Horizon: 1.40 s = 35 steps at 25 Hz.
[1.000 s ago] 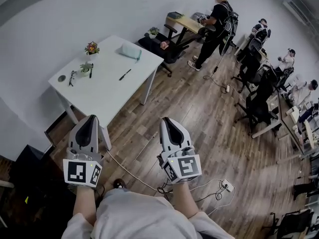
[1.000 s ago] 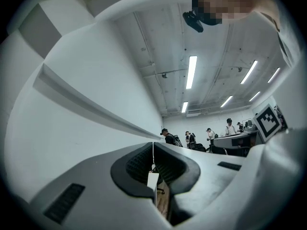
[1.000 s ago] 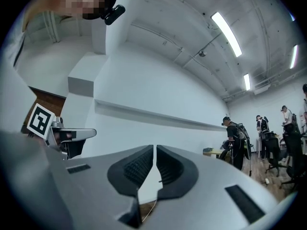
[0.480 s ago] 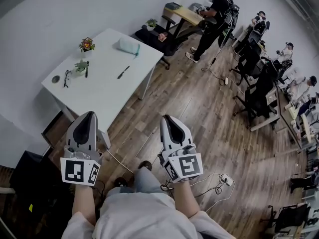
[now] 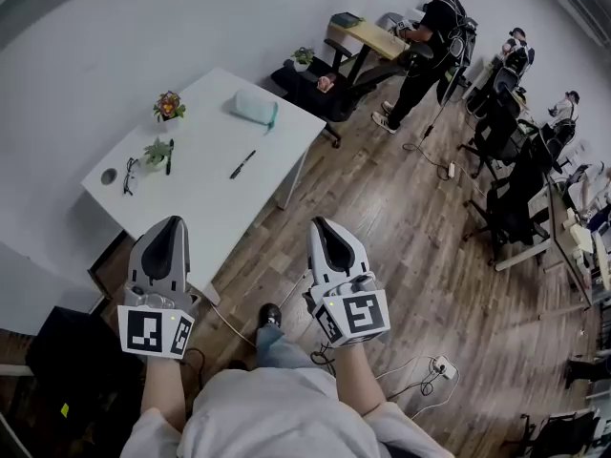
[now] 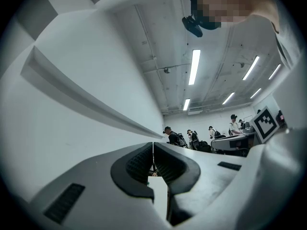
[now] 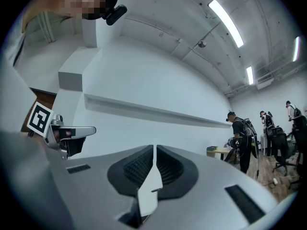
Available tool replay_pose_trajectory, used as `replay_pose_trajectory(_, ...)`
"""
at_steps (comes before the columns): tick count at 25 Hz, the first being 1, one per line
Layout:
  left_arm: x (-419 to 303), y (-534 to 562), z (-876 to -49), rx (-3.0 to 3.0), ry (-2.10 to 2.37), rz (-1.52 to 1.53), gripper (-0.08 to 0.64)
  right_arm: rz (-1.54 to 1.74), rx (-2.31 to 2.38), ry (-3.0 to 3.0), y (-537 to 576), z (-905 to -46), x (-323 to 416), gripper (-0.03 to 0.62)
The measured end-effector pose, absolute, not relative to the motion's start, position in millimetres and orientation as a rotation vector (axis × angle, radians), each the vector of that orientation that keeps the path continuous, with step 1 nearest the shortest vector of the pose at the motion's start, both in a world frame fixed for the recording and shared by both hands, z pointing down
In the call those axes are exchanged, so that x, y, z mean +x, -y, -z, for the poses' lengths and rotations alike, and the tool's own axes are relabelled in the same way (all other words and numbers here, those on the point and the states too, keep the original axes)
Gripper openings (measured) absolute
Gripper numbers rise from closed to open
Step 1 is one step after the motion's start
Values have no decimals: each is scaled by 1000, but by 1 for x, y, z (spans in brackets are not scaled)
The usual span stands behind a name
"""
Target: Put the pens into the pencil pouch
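Your left claw and right claw are closed and empty; a slim black pen lies near the mint-green pouch on the white surface.

White table on wooden plank floor

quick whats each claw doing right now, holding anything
Left claw: closed, empty.
Right claw: closed, empty.
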State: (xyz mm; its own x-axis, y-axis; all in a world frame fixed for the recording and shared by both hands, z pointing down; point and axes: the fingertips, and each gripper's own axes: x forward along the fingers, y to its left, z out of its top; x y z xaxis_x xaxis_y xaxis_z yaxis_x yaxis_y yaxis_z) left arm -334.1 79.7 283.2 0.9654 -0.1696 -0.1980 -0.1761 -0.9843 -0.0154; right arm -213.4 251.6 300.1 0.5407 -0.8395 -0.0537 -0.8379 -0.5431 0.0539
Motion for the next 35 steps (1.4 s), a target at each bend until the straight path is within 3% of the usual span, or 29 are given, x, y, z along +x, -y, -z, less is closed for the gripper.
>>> replay_pose_trajectory(16, -175, -57, -257, -3024, -403, -367, 26, 189, 2665, 1631, -211, -278, -38, 38)
replay_pose_trajectory(35, -73, -21, -271, -3056, -398, -323, 26, 88, 2703, 1634, -177, -302, 66, 38)
